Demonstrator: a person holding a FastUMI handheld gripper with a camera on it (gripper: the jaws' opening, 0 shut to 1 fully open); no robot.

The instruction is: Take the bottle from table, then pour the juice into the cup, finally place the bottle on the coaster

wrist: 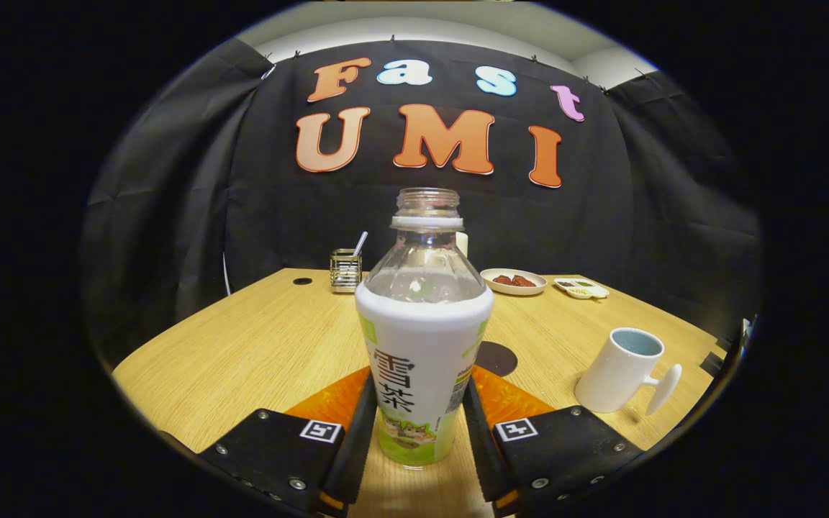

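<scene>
The tool (414,439) was clamped on the upright, uncapped bottle (422,345) between its fingers, cup (619,370) near the worktop's (242,345) right edge.

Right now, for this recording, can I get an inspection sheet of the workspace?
Surface: wooden table, dry as far as visible.
Job's things: uncapped bottle upright between the fingers; white cup beside it; dark round coaster just behind the bottle.
Clutter: wire holder, dish of red food, small tray, all beyond the bottle.
Grippers: gripper, both fingers pressing the bottle's sides.
Cables: nothing seen.
Surroundings: black cloth wall.
</scene>
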